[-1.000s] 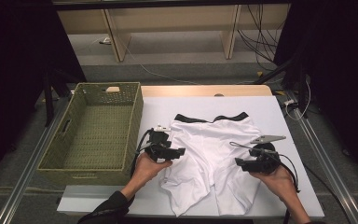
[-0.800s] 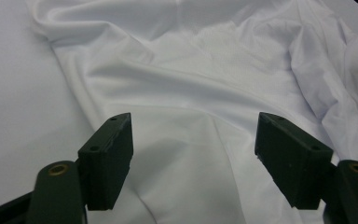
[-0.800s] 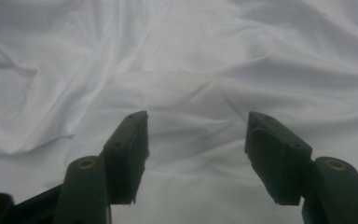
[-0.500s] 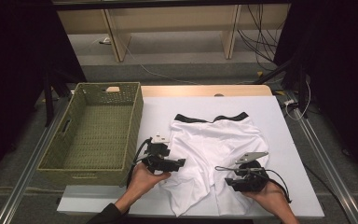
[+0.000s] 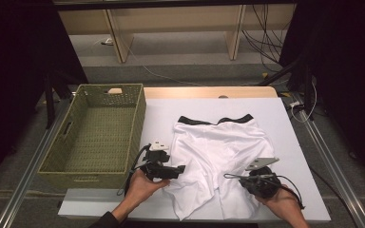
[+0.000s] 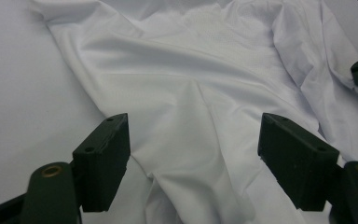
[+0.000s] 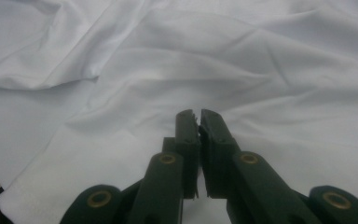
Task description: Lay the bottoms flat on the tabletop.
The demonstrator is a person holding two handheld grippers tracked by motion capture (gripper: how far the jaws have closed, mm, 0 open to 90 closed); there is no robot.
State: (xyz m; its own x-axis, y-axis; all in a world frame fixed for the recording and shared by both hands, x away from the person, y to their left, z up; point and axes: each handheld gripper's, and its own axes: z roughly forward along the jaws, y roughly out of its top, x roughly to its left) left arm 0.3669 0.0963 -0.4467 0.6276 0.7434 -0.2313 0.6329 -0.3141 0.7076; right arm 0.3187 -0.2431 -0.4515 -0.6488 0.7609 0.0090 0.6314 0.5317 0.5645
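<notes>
White shorts (image 5: 218, 156) lie flat on the white table (image 5: 294, 142), black waistband (image 5: 215, 120) at the far edge, 2 legs pointing toward the person; long axis runs far-to-near, roughly square to the table's front edge. Woven basket (image 5: 100, 133) sits to the left of the garment, near but not touching it. Left gripper (image 5: 164, 170) is at the outer edge of the left leg, level with the lower hem region; in the left gripper view its jaws stand wide apart with a ridge of white cloth (image 6: 200, 154) lying between them, nothing clamped. Right gripper (image 5: 261, 183) sits at the near end of the right leg; in the right gripper view its jaws are pressed almost together with only a thin slit between the tips, over the cloth (image 7: 242, 84). Whether a fold of fabric is caught in that slit cannot be told from these views. Key relation: both grippers are at the leg end, 1 on each side, and the waistband lies directly away from them along the garment's long axis. Judgement: a lengthwise fold would carry the legs forward onto the waistband; each hand is nearest its own leg, so neither needs to cross. Left jaws would need to close on the ridge first. Basket is closer to the left hand for any later transfer.
</notes>
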